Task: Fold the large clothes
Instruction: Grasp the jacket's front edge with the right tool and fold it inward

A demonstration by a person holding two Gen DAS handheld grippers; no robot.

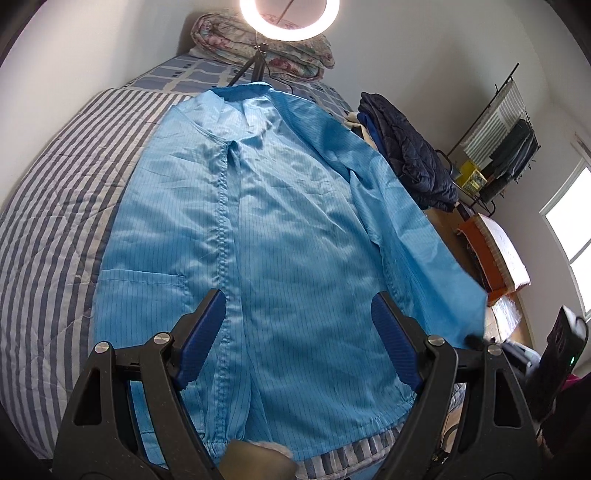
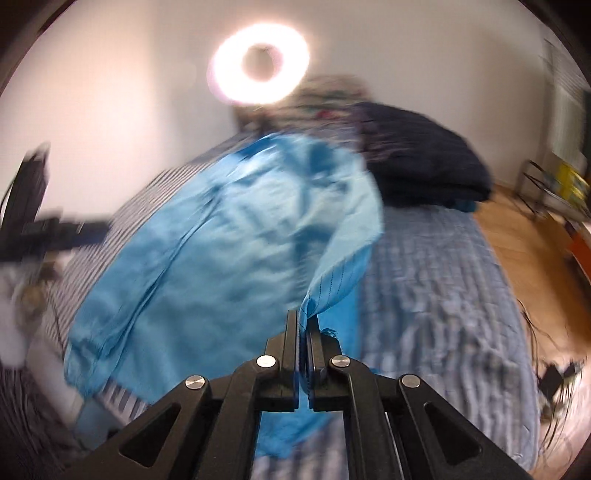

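Light blue pinstriped work jacket of thin shiny fabric (image 1: 280, 229) spread front-up on the blue-and-white striped bedspread (image 1: 48, 229), collar far, hem near, long axis running near to far. Right-hand sleeve (image 2: 340, 258) lifted off the bed, its cuff clamped between the closed jaws of the right gripper (image 2: 302, 328); much of that view smeared by motion blur. Left gripper (image 1: 299, 332) spread wide and grasping nothing, poised above the hem just right of the centre placket, the chest pocket near its left finger (image 1: 203, 332).

Judged from this: sleeve fold in progress. Jacket body to the left of the right gripper, so probably a carry leftward across the chest, square to the long axis. Left gripper nearer the hem, handy for pinning the body.

Beyond: dark navy quilted garment (image 1: 413, 158) heaped at the bed's right edge, floral folded quilt (image 1: 258, 44) at the far end, bright ring light (image 1: 290, 18) on its stand there.
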